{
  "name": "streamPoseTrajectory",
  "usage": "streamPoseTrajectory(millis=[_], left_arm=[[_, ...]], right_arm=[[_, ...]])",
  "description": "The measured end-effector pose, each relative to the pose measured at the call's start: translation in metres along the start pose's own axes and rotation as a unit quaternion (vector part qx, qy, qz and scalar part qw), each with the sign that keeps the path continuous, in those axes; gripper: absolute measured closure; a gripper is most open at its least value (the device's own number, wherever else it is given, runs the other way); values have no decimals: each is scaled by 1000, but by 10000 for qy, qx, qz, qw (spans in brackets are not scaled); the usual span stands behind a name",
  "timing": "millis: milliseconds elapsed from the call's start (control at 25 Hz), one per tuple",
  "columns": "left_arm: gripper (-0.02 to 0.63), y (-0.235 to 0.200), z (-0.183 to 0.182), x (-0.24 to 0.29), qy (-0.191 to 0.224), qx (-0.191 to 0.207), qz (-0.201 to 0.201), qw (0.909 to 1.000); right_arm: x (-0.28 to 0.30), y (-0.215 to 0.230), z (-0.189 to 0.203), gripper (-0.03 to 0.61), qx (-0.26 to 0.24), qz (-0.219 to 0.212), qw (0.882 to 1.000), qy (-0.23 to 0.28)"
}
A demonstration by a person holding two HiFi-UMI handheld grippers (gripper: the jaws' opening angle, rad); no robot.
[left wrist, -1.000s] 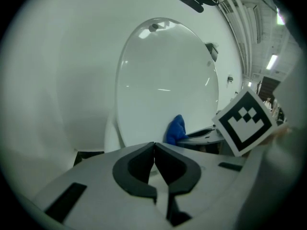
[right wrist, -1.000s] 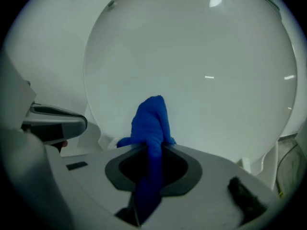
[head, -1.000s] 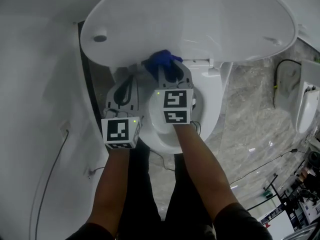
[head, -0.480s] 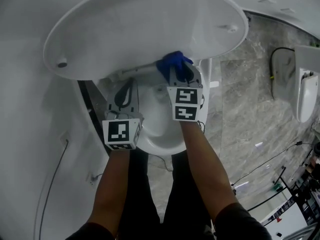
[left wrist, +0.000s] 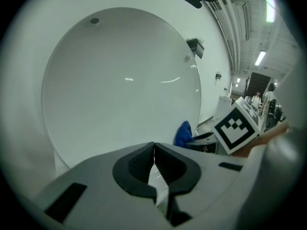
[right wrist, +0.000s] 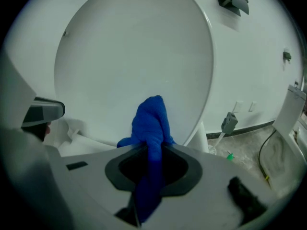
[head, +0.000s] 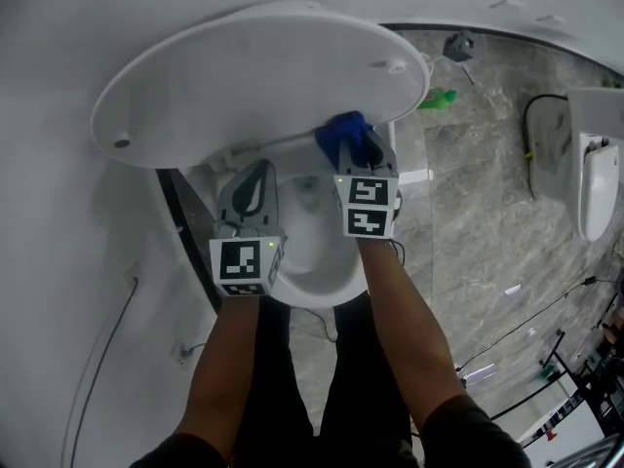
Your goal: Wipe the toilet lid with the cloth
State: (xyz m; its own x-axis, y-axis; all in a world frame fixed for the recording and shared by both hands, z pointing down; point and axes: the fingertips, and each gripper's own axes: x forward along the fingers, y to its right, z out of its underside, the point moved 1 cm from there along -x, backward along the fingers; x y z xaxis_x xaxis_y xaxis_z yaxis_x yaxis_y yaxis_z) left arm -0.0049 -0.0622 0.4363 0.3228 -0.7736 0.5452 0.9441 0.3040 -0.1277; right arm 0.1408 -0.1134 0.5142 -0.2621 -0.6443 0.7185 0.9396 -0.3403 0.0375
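Observation:
The white toilet lid point(head: 253, 76) stands raised above the bowl; it fills the left gripper view point(left wrist: 120, 85) and the right gripper view point(right wrist: 139, 51). My right gripper point(head: 353, 149) is shut on a blue cloth point(head: 343, 133), whose bunched end point(right wrist: 151, 119) sits against the lower edge of the lid. The cloth point(left wrist: 183, 134) also shows at the right of the left gripper view. My left gripper point(head: 249, 188) is shut with nothing between its jaws point(left wrist: 154, 150), held beside the right one, just below the lid near its hinge.
The toilet bowl point(head: 312, 261) lies under both grippers. A white wall point(head: 58, 213) runs along the left. On the grey marble floor point(head: 487, 213) are a green object point(head: 439, 97), a grey plug point(head: 460, 45), a cable and a white fixture point(head: 595, 164) at right.
Both grippers shifted right along the lid's lower edge, the cloth with the right one. The head view swung, so the lid now sits further left and more floor shows.

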Motion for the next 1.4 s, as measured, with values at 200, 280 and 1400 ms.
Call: streamPoseTrajectory(millis=[200,280,1400], left_arm=[[601,-5,-17,-13,154,-116,-146,9997],[601,-12,-24,-21,210,-142,-253,9994],[479,-87,-240,-95,1169,1558,811,9775]], right_arm=[[-20,-4,-10,511,-159,-356,9989,246],[-34,-10,-18,511,-167,-495,9979,388],[-221,-125,-121,511,-312,-682,9860,1492]])
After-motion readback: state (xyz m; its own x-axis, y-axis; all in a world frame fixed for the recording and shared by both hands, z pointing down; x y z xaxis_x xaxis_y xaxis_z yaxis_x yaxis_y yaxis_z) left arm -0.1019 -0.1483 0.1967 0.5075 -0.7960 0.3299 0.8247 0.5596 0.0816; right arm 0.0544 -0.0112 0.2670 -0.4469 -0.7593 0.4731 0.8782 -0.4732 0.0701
